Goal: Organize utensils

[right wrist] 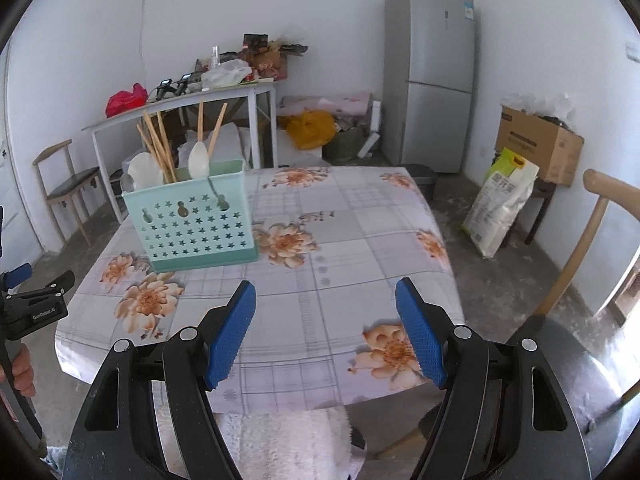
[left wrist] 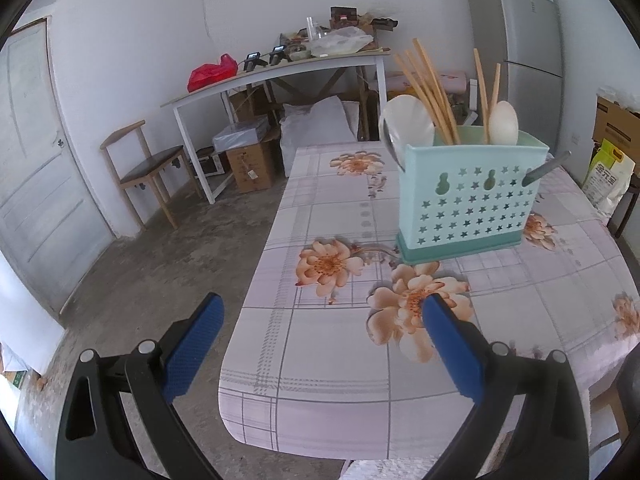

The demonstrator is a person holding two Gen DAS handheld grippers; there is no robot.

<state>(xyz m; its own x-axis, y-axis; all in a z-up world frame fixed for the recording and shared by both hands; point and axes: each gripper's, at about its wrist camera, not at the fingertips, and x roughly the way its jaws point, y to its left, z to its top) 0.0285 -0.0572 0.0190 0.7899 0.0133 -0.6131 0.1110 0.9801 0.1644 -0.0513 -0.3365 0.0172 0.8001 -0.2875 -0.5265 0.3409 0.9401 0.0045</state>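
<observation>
**Both grippers empty, caddy already stocked**

The caddy [left wrist: 468, 196] stands upright on the table [left wrist: 320, 360], near its far left corner as the right wrist view shows it, just in from the left edge. Chopsticks [left wrist: 430, 88] lean in its left compartment beside a white spoon [left wrist: 406, 120]; a second spoon [left wrist: 503, 122] and two more sticks stand further right. A grey handle [left wrist: 546, 168] pokes out by the caddy's right side (ladle or spoon, cannot tell which).

The left gripper [left wrist: 320, 344] hovers over the near left corner, jaws spread wide with nothing between them. The right gripper [right wrist: 326, 334] hangs above the near edge, also released and empty, its pads well apart from the caddy.

No loose utensil shows on the cloth, so the sorting looks close to done; what may remain is tidying the grey handle. To do that well, I would bring one gripper in from the caddy's right side, close on the handle only, and lift straight up so the light plastic caddy does not tip. The other gripper could steady the caddy's wall. Keep clear of the leaning chopsticks, which a passing finger would scatter.
</observation>
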